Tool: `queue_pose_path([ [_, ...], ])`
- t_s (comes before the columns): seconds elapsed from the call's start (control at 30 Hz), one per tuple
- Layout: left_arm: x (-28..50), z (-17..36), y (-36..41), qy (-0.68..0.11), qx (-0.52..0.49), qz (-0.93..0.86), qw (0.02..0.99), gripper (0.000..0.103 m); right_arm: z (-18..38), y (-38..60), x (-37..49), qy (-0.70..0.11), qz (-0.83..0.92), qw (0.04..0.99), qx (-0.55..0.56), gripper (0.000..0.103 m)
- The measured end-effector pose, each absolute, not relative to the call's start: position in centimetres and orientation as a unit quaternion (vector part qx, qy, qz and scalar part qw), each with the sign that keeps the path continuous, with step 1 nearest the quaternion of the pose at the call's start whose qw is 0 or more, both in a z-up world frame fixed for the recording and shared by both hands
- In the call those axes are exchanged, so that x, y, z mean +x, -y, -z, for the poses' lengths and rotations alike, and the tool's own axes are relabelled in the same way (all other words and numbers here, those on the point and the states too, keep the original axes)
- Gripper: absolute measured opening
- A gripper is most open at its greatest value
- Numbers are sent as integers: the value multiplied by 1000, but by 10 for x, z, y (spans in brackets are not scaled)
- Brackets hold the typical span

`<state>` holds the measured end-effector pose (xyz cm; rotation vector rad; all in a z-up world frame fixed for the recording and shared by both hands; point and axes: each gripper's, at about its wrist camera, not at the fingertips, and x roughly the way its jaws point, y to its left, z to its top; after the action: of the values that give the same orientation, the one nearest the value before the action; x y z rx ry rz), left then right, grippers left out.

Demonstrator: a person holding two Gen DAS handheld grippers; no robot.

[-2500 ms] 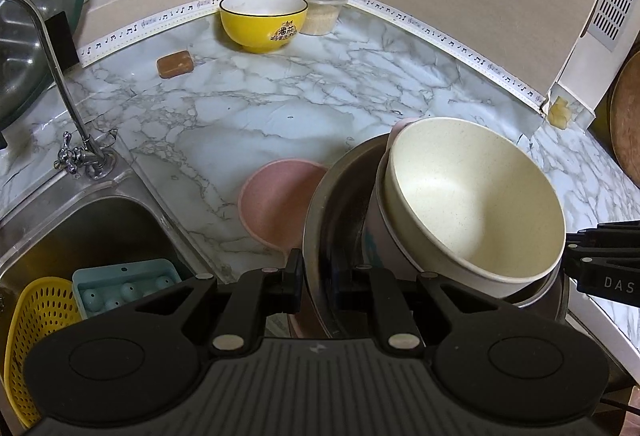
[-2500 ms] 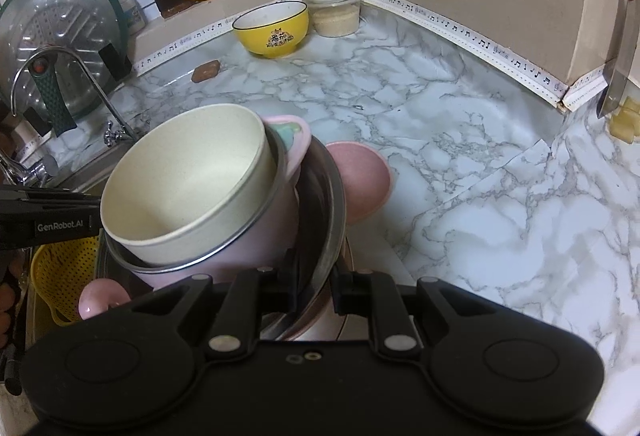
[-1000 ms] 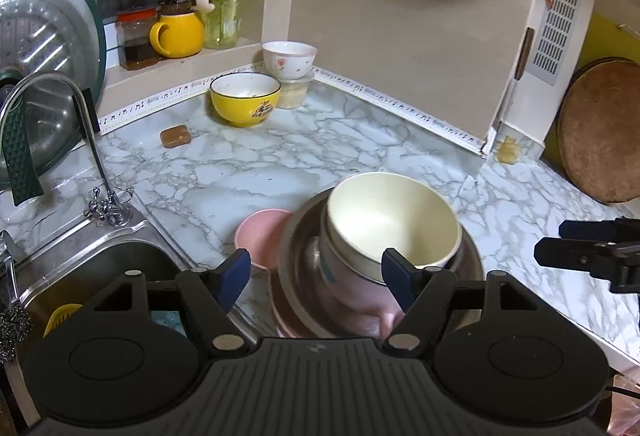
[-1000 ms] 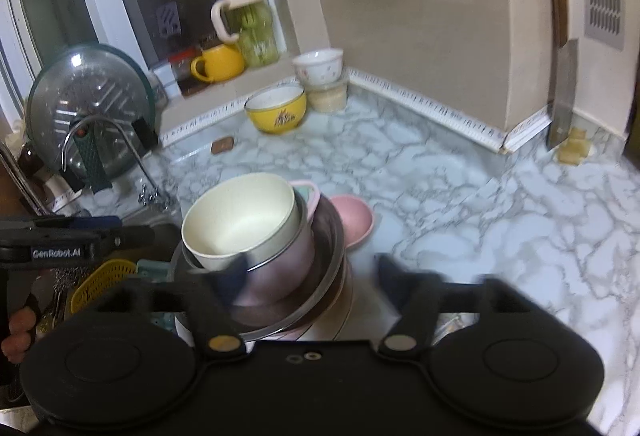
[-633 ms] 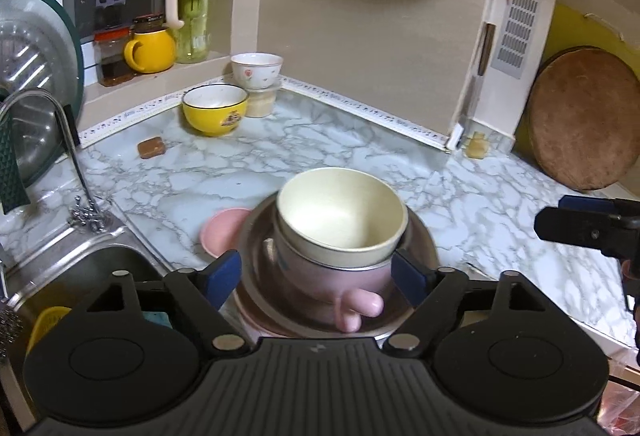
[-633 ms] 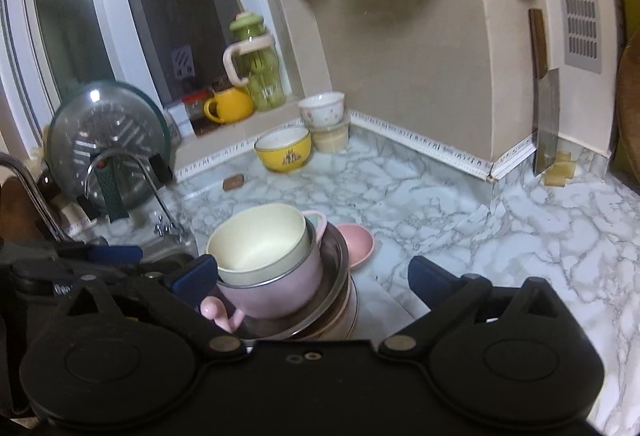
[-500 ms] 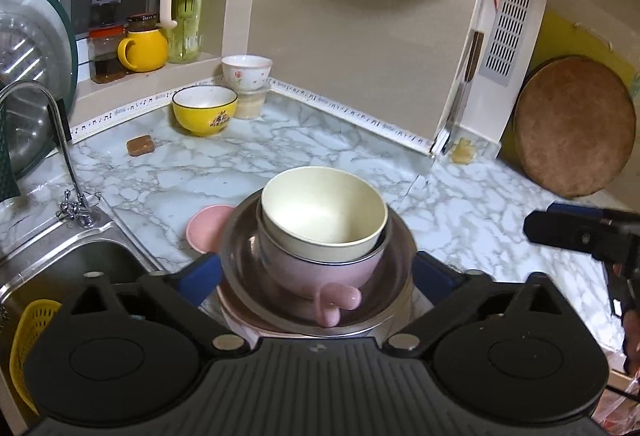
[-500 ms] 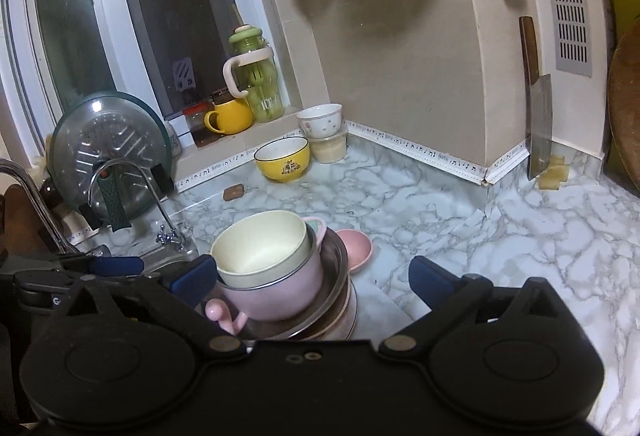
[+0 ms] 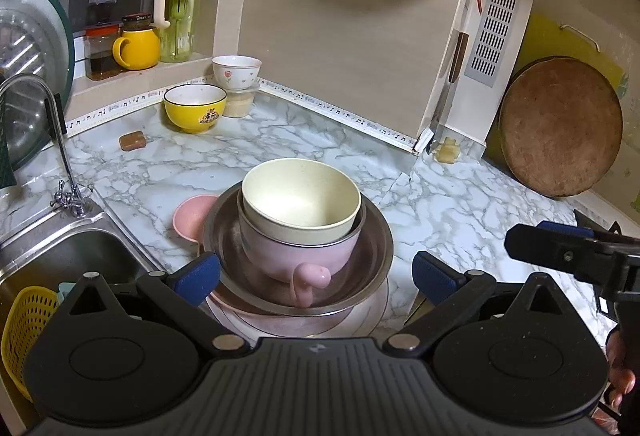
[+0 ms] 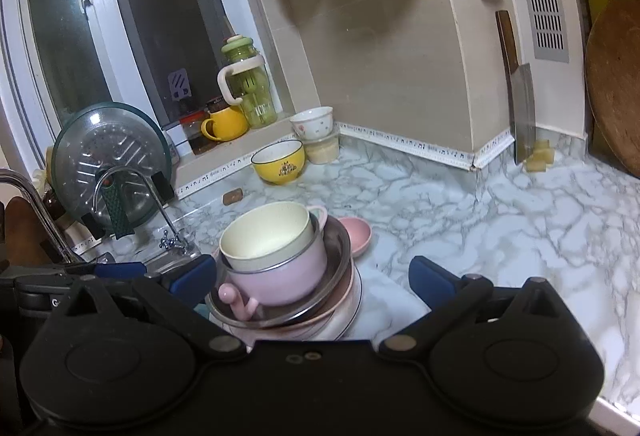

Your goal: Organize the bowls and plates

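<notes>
**Both grippers spread wide before the nested stack**

Left wrist view: the left gripper (image 9: 316,274) has its fingers spread wide, holding nothing. Between and beyond them sits the stack: a cream bowl (image 9: 300,201) nested in a pink handled cup (image 9: 288,256), inside a steel bowl (image 9: 372,248), on a pink plate (image 9: 280,316) on the marble counter (image 9: 460,195). A small pink dish (image 9: 188,215) lies touching the stack's far-left edge. Far left, a yellow bowl (image 9: 195,112) stands near a white flowered bowl (image 9: 237,71). The right gripper (image 9: 560,252) shows at the right edge; its opening is unclear here.

Right wrist view: the right gripper (image 10: 312,276) is wide apart too, grasping nothing. The stack stands near left of centre, the cream bowl (image 10: 266,236) on top, beside the faucet (image 10: 160,211).
</notes>
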<state>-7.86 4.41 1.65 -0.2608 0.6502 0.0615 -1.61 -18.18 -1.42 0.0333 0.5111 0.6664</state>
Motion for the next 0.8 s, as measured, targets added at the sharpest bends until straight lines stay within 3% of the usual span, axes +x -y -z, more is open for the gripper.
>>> queue_pose_path([
  [0.8, -78, -17, -39, -321, -117, -30, 939, 103, 17, 181, -19, -260, -297, 918, 33, 103],
])
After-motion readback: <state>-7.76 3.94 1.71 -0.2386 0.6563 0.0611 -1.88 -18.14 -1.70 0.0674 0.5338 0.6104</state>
